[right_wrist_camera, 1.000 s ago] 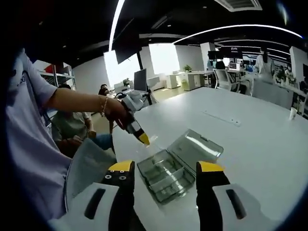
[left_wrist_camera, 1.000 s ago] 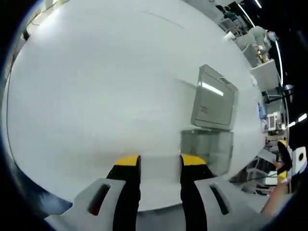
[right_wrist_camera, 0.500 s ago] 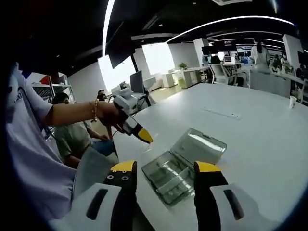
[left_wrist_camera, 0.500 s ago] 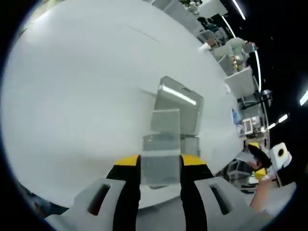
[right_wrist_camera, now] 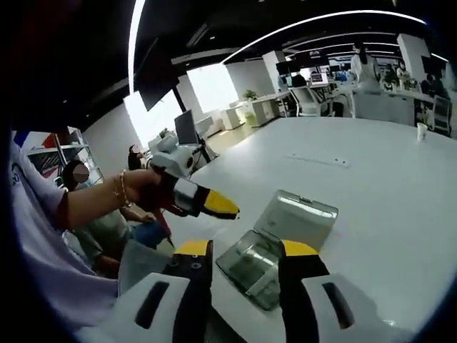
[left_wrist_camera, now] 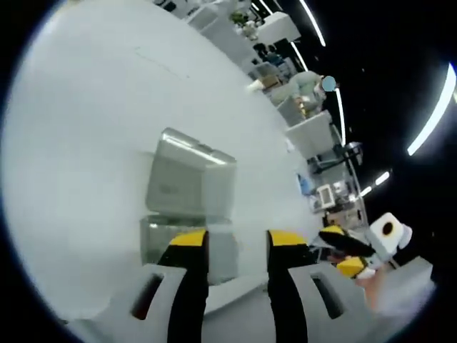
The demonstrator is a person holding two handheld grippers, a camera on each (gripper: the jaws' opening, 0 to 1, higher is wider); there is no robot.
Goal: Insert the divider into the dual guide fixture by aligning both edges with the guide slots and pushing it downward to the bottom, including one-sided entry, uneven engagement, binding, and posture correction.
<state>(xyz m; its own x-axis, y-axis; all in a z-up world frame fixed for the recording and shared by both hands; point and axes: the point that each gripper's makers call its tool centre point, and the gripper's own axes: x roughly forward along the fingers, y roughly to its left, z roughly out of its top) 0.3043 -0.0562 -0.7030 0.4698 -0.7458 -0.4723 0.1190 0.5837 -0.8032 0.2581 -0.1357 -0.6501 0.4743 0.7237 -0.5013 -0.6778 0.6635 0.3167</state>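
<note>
On the white counter, a clear plastic box lies open near the front edge, its hinged lid laid back flat behind the compartmented tray. This box appears to be the guide fixture; its slots are too faint to make out.

To the left, you hold the left tongs just above the tray's near corner, yellow tips pointing toward the box. In the left gripper view those tongs stand parted with nothing between the tips; the tray lies directly ahead and the lid beyond it.

To the right, the right tongs hang parted and empty, set back from the box with the tray framed between their jaws. They also enter the left gripper view at the right, off past the counter's edge.

The divider itself cannot be picked out; clear plastic pieces in the tray are too blurred to name.

The left tongs look nearer the box. Its long axis, tray to lid, runs away from you toward the right.
</note>
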